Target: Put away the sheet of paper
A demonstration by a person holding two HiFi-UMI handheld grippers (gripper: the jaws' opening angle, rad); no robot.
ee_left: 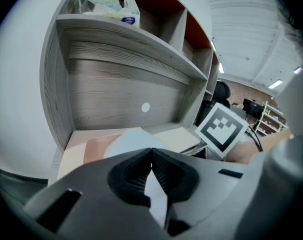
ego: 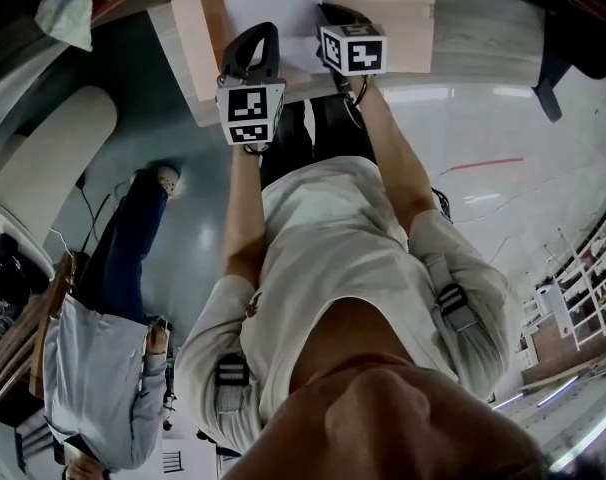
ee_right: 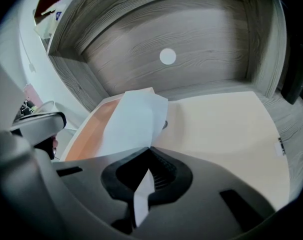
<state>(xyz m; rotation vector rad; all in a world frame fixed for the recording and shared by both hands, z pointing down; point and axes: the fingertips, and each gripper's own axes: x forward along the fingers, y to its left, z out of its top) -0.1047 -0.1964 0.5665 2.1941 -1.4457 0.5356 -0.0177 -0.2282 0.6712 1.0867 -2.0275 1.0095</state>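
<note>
The white sheet of paper [ego: 273, 3] is held over the desk by both grippers. In the left gripper view the sheet [ee_left: 132, 143] runs forward from the left gripper [ee_left: 151, 150], and a strip of it is pinched between the shut jaws. The right gripper [ee_right: 150, 149] is shut on the paper [ee_right: 134, 121] in the same way. From it the sheet slopes down over a peach-coloured pad [ee_right: 89, 131]. In the head view the left gripper [ego: 251, 63] and right gripper [ego: 335, 23] stand side by side at the desk's near edge.
The desk top [ee_right: 221, 134] is beige, inside a grey wood cubby with a back panel [ee_right: 201, 44] and a right side wall [ee_right: 264, 44]. A shelf above holds plastic bags [ee_left: 109, 4]. Another person [ego: 113, 358] stands at the left, and a dark chair [ego: 553, 28] is at the right.
</note>
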